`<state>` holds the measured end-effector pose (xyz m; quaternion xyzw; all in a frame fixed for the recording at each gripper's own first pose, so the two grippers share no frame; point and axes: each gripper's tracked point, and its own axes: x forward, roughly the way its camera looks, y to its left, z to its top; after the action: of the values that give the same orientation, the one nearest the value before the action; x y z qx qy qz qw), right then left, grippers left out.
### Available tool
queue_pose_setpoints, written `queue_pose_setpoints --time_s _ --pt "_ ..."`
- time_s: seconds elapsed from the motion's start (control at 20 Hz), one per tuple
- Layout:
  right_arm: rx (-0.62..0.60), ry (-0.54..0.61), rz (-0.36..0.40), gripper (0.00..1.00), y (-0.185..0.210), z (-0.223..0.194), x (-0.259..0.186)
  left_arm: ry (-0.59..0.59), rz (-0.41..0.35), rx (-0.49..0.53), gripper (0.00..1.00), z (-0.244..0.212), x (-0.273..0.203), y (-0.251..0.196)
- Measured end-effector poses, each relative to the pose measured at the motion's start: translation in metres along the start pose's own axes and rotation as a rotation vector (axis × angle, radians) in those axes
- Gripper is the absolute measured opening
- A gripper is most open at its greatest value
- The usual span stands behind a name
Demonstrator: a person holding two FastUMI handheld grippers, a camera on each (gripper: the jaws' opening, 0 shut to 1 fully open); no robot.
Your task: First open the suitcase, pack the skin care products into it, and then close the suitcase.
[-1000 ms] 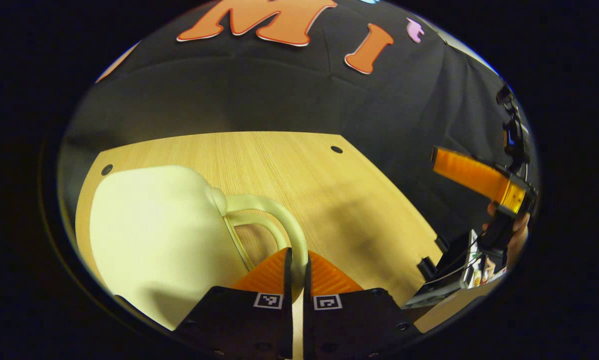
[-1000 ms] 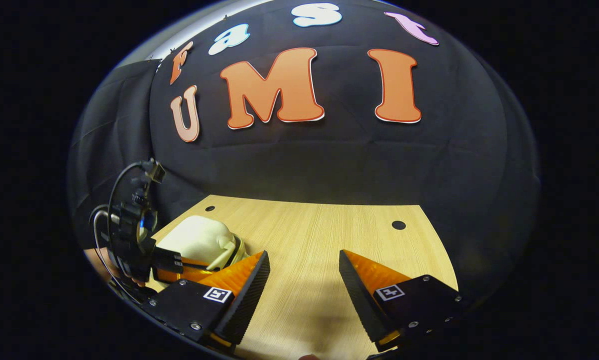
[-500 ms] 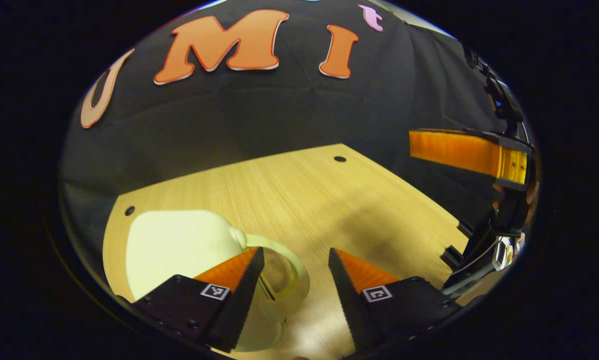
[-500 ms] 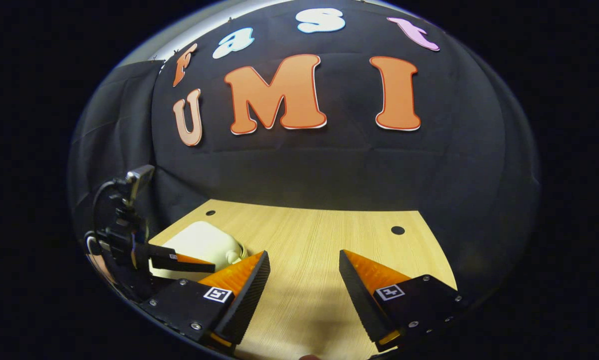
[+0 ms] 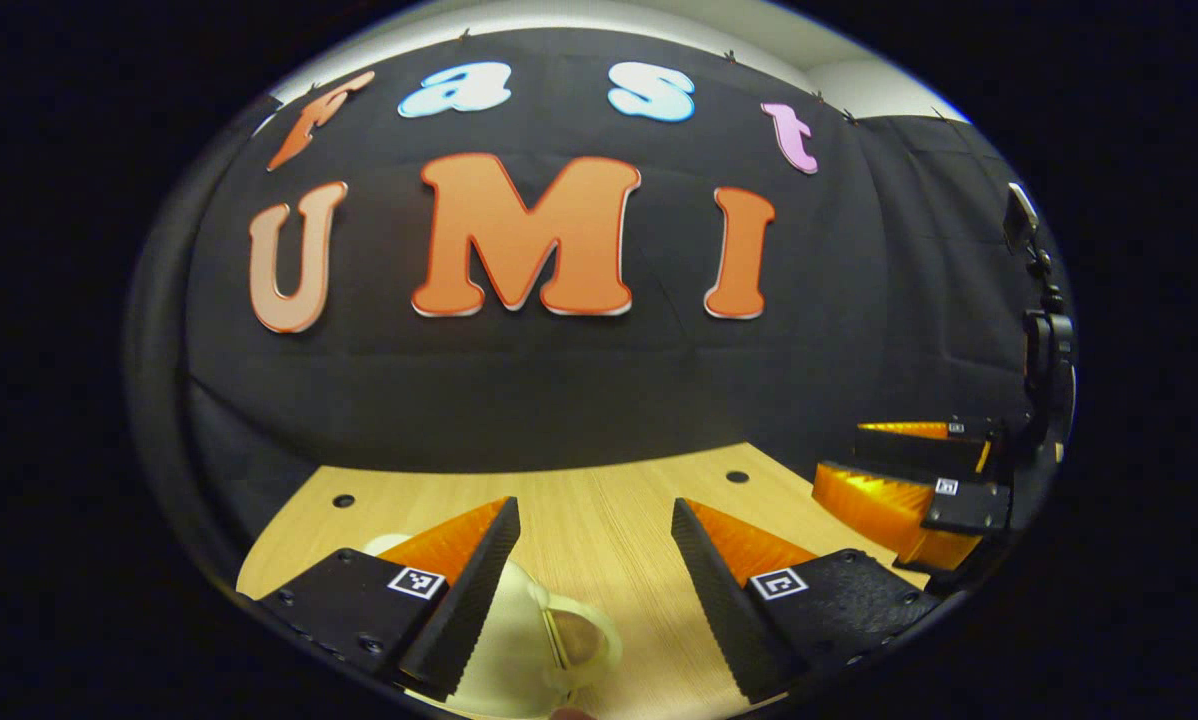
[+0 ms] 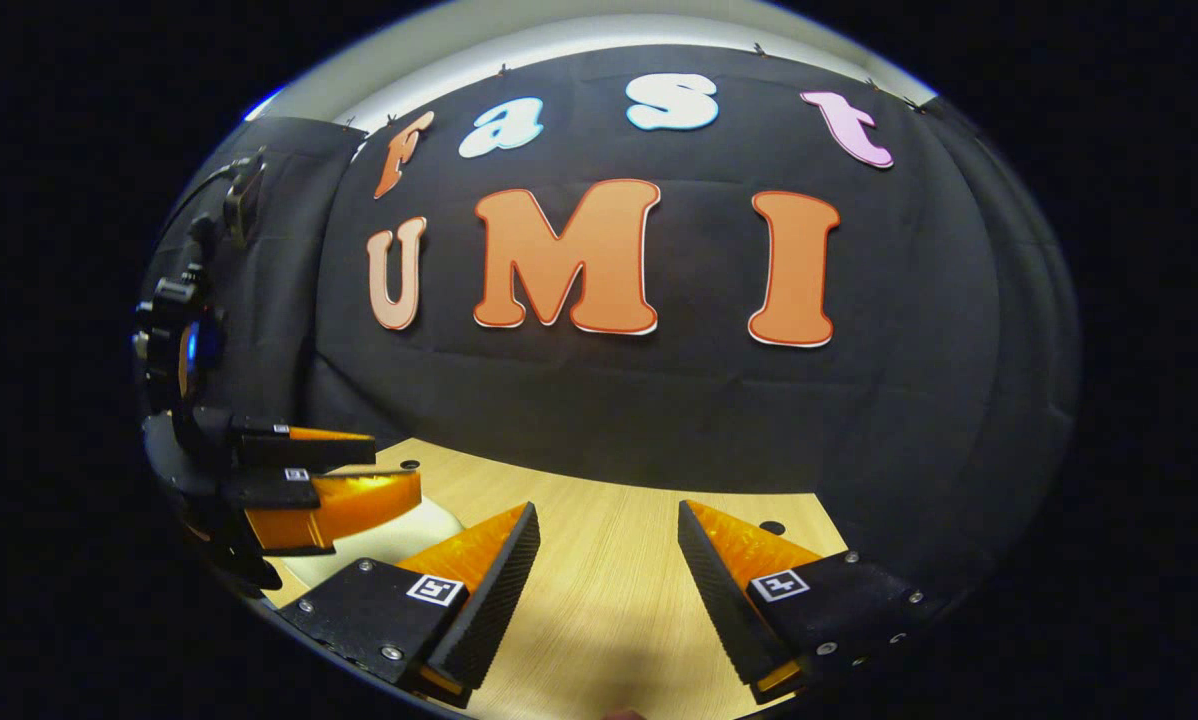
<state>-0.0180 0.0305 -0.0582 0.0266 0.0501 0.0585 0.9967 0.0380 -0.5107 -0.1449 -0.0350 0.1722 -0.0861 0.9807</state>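
A: In the left gripper view, the left gripper [image 5: 594,540] is spread and empty above the cream suitcase [image 5: 519,650], whose handle [image 5: 584,640] lies just below. A slip could be risked if the handle is pinched off-centre.

B: In the right gripper view, the right gripper [image 6: 607,545] is spread over bare worktop [image 6: 609,600]; the suitcase is seen farther left, shut.
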Motion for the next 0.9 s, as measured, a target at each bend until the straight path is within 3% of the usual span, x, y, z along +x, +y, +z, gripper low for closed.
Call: queue_pose_setpoints --time_s 0.2,0.5,0.75,0.9 --pt "-0.030 -0.059 0.038 0.89 0.008 0.013 -0.002 -0.126 0.096 -0.011 0.97 0.041 -0.020 0.012" --pt "-0.064 -0.103 0.088 0.90 0.008 0.021 -0.011 -0.190 0.171 -0.036 0.97 0.054 -0.046 0.006" --pt "-0.077 -0.107 0.113 0.94 0.005 0.016 -0.019 -0.223 0.208 0.029 0.97 0.050 -0.056 -0.013" --pt "-0.060 -0.108 0.127 0.94 0.007 0.016 -0.026 -0.208 0.190 0.030 0.97 0.043 -0.047 -0.022"
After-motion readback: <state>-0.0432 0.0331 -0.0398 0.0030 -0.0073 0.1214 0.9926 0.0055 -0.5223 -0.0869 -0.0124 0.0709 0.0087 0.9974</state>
